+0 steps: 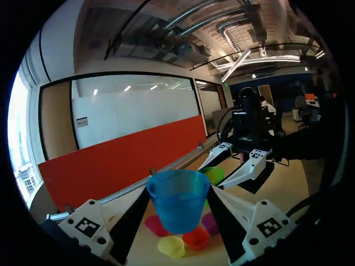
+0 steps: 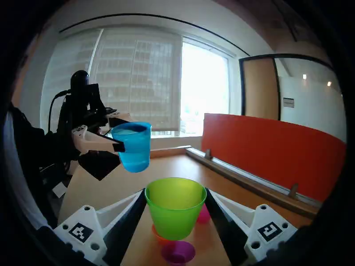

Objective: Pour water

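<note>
My left gripper (image 1: 178,201) is shut on a translucent blue cup (image 1: 178,200) with water in it, held upright above the wooden table (image 1: 284,186). Farther off in the left gripper view, the right gripper (image 1: 222,173) holds a green cup (image 1: 214,174). In the right gripper view, my right gripper (image 2: 175,208) is shut on that green cup (image 2: 175,206), upright and seemingly without water inside. The blue cup (image 2: 132,146) hangs to the upper left there, gripped by the left gripper (image 2: 113,146), a little higher than the green cup's rim.
Small cups stand on the table below: pink (image 1: 155,224), yellow (image 1: 172,246), orange (image 1: 196,238), purple (image 1: 210,222); a purple cup (image 2: 178,252), an orange one (image 2: 157,232) and a pink one (image 2: 204,215) too. An orange partition (image 2: 275,150) with a rail lines the table's far side.
</note>
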